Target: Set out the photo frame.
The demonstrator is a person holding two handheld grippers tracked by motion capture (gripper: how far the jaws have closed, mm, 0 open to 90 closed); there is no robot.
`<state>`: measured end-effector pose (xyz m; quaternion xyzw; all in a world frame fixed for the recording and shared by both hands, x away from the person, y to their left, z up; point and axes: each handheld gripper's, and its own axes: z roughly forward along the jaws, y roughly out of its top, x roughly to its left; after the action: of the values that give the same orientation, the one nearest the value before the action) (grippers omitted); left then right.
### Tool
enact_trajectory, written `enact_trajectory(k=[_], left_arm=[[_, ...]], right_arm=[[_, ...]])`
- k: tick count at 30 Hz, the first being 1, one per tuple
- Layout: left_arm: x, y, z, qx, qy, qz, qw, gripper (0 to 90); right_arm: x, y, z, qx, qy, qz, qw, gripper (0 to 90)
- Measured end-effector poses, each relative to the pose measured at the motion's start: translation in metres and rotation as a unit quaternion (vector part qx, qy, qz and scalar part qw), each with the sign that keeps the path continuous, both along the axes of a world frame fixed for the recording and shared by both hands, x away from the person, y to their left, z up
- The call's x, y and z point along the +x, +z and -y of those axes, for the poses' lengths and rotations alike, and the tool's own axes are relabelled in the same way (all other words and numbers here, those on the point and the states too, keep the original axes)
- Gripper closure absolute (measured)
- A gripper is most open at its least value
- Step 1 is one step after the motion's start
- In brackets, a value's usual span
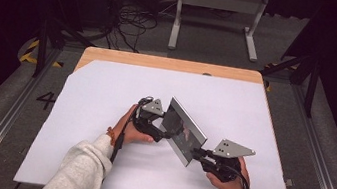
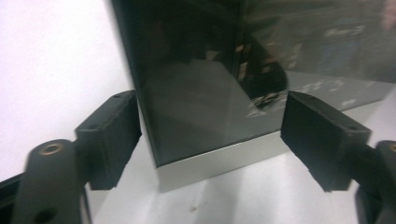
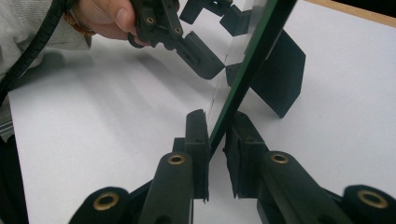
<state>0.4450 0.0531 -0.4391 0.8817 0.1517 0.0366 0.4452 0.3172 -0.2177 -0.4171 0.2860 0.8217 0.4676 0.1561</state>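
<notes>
A silver-edged picture frame [image 1: 184, 129] with dark reflective glass stands tilted on the white sheet [image 1: 105, 95]. Its black back stand [image 3: 280, 74] rests on the sheet. My right gripper [image 1: 196, 153] is shut on the frame's near end, its pads [image 3: 196, 135] pressing both faces of the thin edge [image 3: 254, 51]. My left gripper [image 1: 166, 133] is at the frame's left side, open. In the left gripper view the glass [image 2: 201, 84] and its silver bottom edge sit between the wide jaws [image 2: 210, 135]. The left pad is close to the frame's side, while the right pad stands off it.
The white sheet covers most of a wooden table [image 1: 161, 63]. Beyond the far edge, on the floor, are a grey metal stand [image 1: 218, 3] and loose cables [image 1: 132, 18]. Metal rails run along both sides of the table.
</notes>
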Motion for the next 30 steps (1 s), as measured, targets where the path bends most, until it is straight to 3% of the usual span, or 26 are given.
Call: enact_trajectory(k=[3,12,21,30], left_arm=[[-0.002,0.001,0.003,0.014,-0.003,0.004,0.9999,23.6],[-0.007,0.004,-0.009,0.021,0.004,0.005,0.9997,39.3],[-0.021,0.006,-0.02,0.036,0.014,0.008,0.9992,49.1],[-0.038,0.008,-0.028,0.06,0.019,0.025,0.9977,56.5]], right_arm=[[0.001,0.0,0.001,0.001,-0.001,-0.001,1.0,80.1],[0.006,-0.001,0.007,0.01,-0.011,-0.008,0.9999,82.3],[0.01,-0.001,0.01,0.021,-0.015,-0.015,0.9996,82.0],[0.013,-0.002,0.012,0.022,-0.025,-0.011,0.9994,79.2]])
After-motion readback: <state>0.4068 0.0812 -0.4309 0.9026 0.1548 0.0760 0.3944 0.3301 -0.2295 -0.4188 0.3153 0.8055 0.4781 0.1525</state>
